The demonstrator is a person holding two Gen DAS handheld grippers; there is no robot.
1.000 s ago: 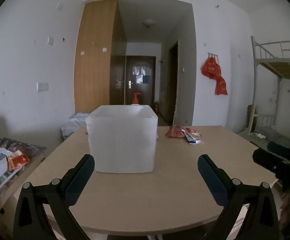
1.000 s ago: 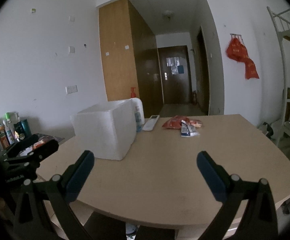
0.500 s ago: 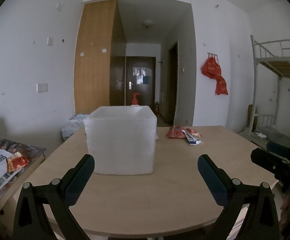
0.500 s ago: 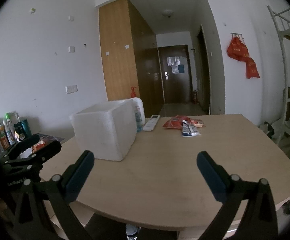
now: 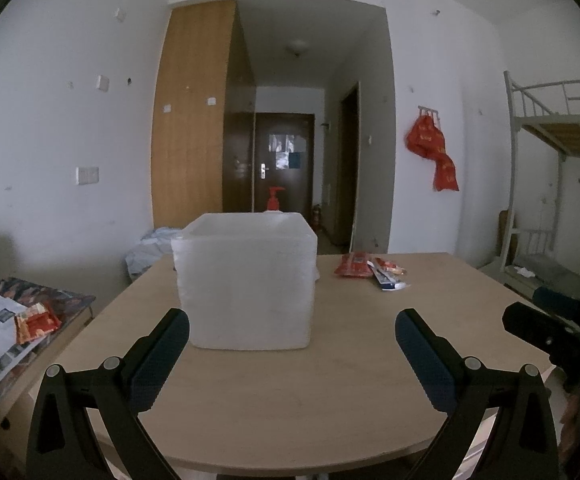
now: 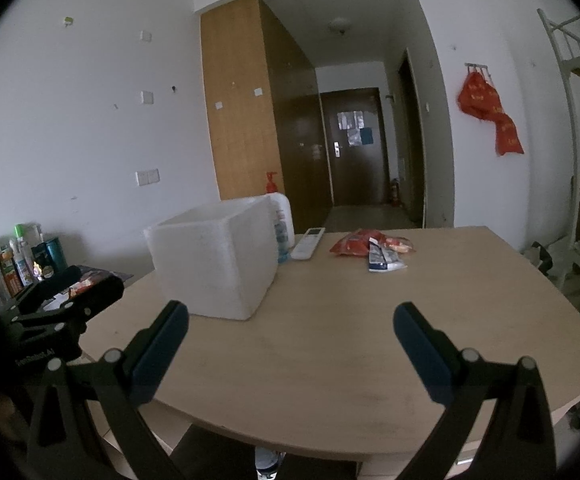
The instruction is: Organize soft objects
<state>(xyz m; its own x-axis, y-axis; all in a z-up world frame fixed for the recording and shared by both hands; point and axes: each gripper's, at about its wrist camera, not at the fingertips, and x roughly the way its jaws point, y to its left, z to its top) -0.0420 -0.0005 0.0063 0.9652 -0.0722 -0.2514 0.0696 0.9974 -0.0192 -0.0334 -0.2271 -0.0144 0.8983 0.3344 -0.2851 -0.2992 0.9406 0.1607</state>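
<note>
A white foam box (image 5: pixel 245 284) (image 6: pixel 213 264) with an open top stands on the wooden table (image 5: pixel 330 380) (image 6: pixel 350 340). Red snack packets (image 5: pixel 352 269) (image 6: pixel 354 245) and a blue-white packet (image 5: pixel 386 280) (image 6: pixel 382 261) lie in a small pile at the far side of the table. My left gripper (image 5: pixel 292 350) hangs open over the near table edge, facing the box, nothing between its fingers. My right gripper (image 6: pixel 290 344) is open too and holds nothing; it shows at the right edge of the left wrist view (image 5: pixel 550 328).
A white remote (image 6: pixel 308 243) and a pump bottle (image 6: pixel 281 224) sit behind the box. A side table (image 5: pixel 21 320) at the left holds papers and bottles (image 6: pixel 21 256). A bunk bed (image 5: pixel 562 184) stands at the right. Red bags (image 5: pixel 432 152) hang on the wall.
Both grippers have drifted slightly; the box and packets sit a little differently in each view. Both stayed open and empty, and no object on the table moved.
</note>
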